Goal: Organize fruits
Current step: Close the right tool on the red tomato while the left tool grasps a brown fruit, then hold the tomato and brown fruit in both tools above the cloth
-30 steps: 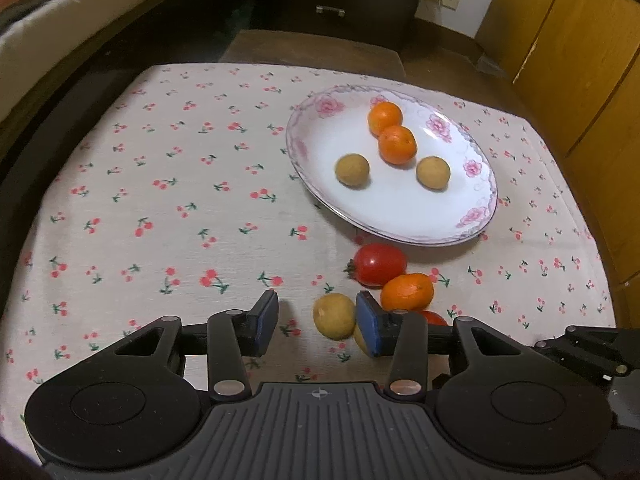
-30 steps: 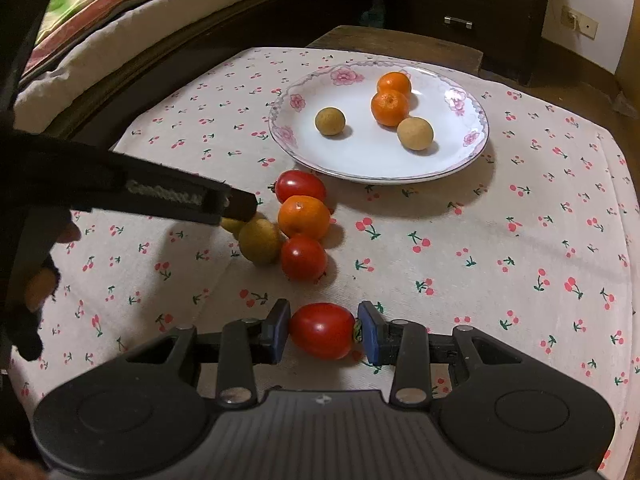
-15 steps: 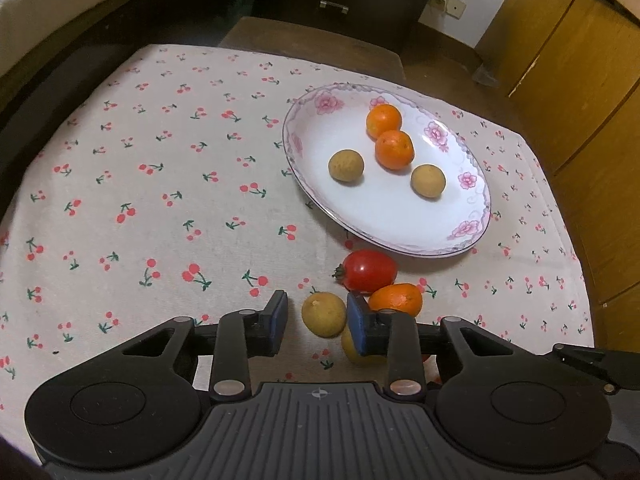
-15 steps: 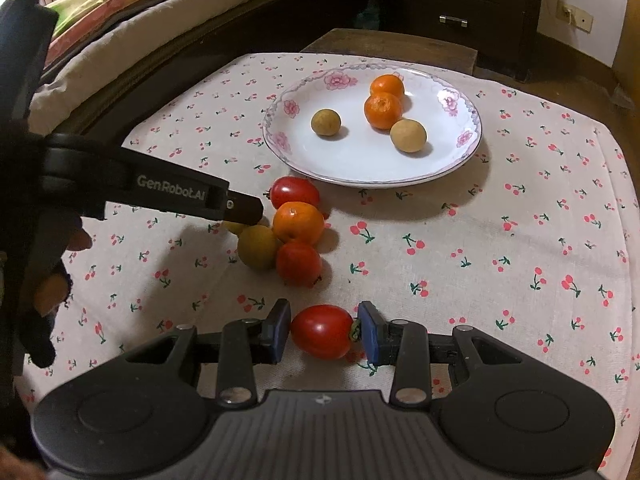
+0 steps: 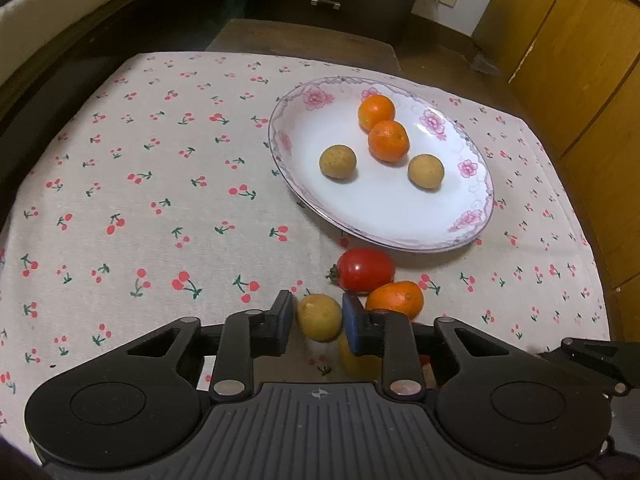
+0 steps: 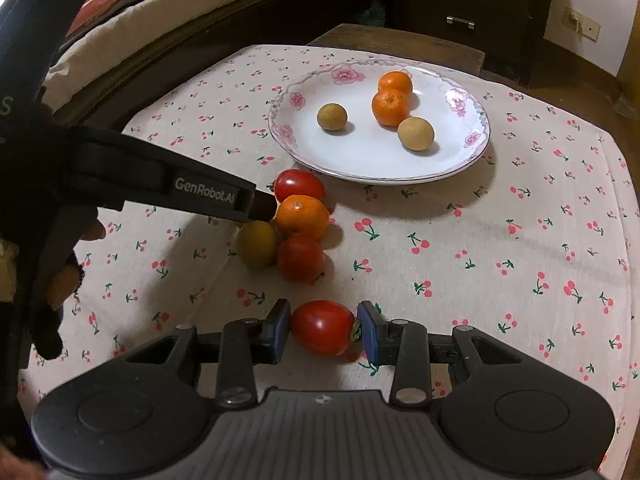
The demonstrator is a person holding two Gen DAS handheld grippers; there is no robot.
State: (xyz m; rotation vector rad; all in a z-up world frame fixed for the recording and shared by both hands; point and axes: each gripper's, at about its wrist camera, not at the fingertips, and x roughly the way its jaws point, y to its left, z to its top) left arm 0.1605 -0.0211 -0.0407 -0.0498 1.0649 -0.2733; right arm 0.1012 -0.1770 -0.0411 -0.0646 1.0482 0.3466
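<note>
My left claw [image 5: 314,320] has just closed onto the small round tan-yellow fruit [image 5: 319,317]; my right claw [image 6: 323,333] clamps an oval red tomato [image 6: 322,327]. The flower-rimmed white plate [image 5: 472,216] lies at one o'clock.

- The bench is covered by a matt woven tablecloth [image 5: 160,200] printed with cherries.
- At 1 o'clock, the plate [image 5: 400,216] looks like glazed ceramic, glossy white with pink flowers on the rim.
- The tomato [image 6: 322,332] at 6 o'clock in the right wrist view has a smooth, shiny skin with highlights.
- The tangerines [image 5: 387,140] on the plate have a finely dimpled, faintly shiny peel.
- The small brown fruit [image 5: 319,317] has a dull, speckled, slightly rough skin.
- The left gripper [image 5: 316,322] is matt black plastic with blue rubbery pads [image 5: 353,322] and bright metal screw heads.
- At 3 o'clock, the cupboard [image 5: 580,60] is varnished wood.
</note>
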